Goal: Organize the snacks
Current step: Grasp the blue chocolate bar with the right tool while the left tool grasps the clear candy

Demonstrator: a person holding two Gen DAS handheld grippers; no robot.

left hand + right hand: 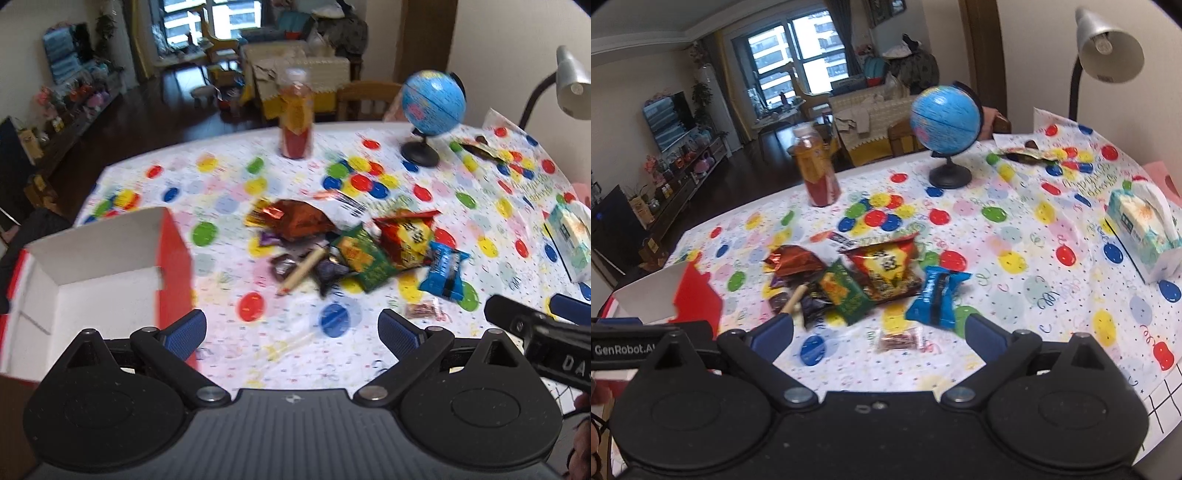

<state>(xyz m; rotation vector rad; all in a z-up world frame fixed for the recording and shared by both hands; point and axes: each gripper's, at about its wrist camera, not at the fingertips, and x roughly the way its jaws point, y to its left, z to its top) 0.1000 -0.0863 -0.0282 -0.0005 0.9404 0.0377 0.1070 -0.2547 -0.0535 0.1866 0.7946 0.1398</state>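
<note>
Our left gripper (291,328) has a dark grey ribbed body with two round black discs behind the fingers. Black linkage arms run forward from silver pivot screws to blue textured fingers (188,332). A small emblem sits on the ribbed body between the pivots. Our right gripper (881,334) shares this build: black housing, silver screws, blue fingers (984,341). From the right wrist view, white lettering reads "GenRobot.AI" on the left gripper's side, left of our fingers. Skin shows at the frame edges.
</note>
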